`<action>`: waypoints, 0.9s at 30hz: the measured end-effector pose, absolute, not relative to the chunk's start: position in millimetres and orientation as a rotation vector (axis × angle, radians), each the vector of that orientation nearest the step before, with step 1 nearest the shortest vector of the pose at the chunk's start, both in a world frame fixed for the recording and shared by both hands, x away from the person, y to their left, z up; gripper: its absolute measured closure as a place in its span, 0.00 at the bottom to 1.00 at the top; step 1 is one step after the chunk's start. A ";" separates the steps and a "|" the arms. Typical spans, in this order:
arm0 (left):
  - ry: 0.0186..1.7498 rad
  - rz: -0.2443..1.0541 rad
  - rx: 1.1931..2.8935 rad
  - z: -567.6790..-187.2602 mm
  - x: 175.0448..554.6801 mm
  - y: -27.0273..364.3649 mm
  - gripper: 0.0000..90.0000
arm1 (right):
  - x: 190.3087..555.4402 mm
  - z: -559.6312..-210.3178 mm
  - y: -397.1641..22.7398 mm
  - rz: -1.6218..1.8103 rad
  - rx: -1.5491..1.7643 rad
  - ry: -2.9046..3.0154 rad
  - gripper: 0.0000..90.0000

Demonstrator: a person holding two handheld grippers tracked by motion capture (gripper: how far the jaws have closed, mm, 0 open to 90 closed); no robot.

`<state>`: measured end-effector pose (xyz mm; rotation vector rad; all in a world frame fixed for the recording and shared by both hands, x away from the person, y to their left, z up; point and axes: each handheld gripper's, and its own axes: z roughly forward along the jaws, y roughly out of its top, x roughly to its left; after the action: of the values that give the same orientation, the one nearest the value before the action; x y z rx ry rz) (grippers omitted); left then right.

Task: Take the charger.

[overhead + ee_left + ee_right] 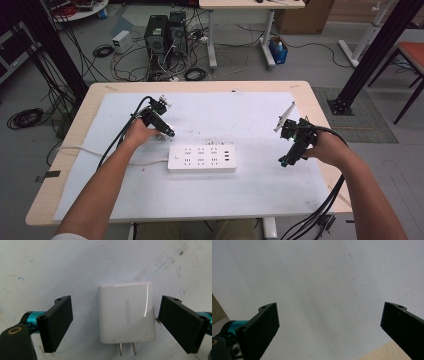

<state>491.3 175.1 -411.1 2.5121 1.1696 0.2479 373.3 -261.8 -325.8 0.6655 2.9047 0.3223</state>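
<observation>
White charger point(126, 312) marked UGREEN, flat on the mat point(75, 265).
Prongs toward 6 o'clock; left gripper point(116, 320) wide around it, untouching; right gripper point(329, 327) wide, empty.

Power strip point(202, 158) lies mid-desk point(75, 135) on the mat point(240, 112), in front of me. My left gripper point(166, 133) sits just behind its left end, the charger point(126, 312) flat on the mat between the spread jaws, touching neither. Right gripper point(285, 161) is well right of the strip, near the mat's right edge.

White UGREEN charger point(126, 312) lies flat on the white mat point(75, 265), 2 prongs exposed.
</observation>
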 end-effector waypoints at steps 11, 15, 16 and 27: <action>1.172 0.238 2.529 -417.1 492.7 173.2 0.26 | 373.7 -326.6 -263.1 0.319 0.673 2.907 0.01; 1.163 0.215 2.534 -418.0 493.0 172.8 0.32 | 374.1 -326.7 -263.2 0.321 0.672 2.904 0.01; 1.159 0.216 2.537 -417.9 492.9 172.9 0.33 | 374.4 -326.8 -263.1 0.321 0.665 2.908 0.01; 1.108 0.221 2.536 -416.0 490.4 175.2 0.47 | 373.5 -326.6 -261.3 0.323 0.660 2.906 0.02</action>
<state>490.4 175.2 -416.0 2.5356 1.1076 0.2206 373.5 -261.3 -326.6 0.6598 2.9061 0.3226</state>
